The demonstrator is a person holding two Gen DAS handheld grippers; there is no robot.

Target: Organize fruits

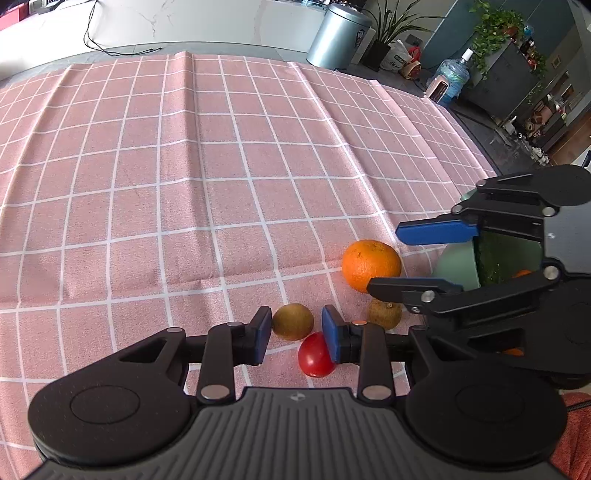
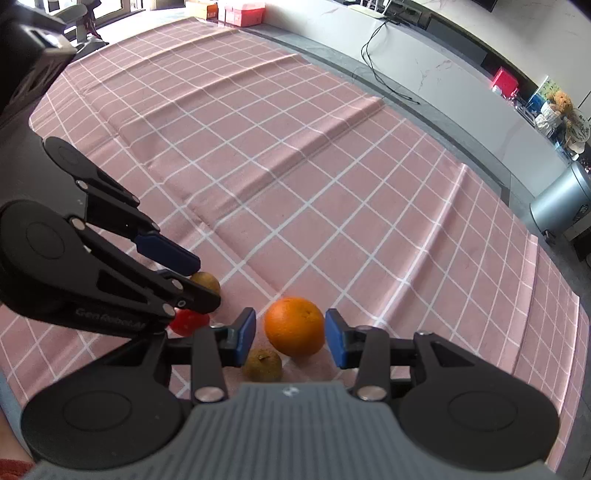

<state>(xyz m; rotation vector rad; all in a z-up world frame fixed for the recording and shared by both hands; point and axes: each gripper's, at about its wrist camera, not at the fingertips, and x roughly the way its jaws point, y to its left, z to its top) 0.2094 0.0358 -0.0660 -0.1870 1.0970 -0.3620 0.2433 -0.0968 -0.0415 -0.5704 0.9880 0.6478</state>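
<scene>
In the left wrist view my left gripper [image 1: 297, 332] stands open over a brown kiwi [image 1: 293, 321], which shows in the gap between the blue pads. A red tomato [image 1: 314, 356] lies just beside it, partly behind the right pad. An orange [image 1: 371, 266] and a second kiwi [image 1: 386, 314] lie further right, with my right gripper [image 1: 384, 258] over them. In the right wrist view the right gripper [image 2: 291, 336] is open and frames the orange [image 2: 295, 326], with small gaps at the pads. The second kiwi [image 2: 264, 365] lies below it. The left gripper [image 2: 208, 282] straddles the first kiwi [image 2: 207, 282], next to the tomato [image 2: 188, 321].
A pink checked tablecloth [image 1: 184, 184] covers the table, with folds running across it. A pale green bowl [image 1: 456, 266] stands at the right, mostly hidden by the right gripper. On the floor beyond are a metal bin [image 1: 338, 35], plants and a water bottle [image 1: 452, 75].
</scene>
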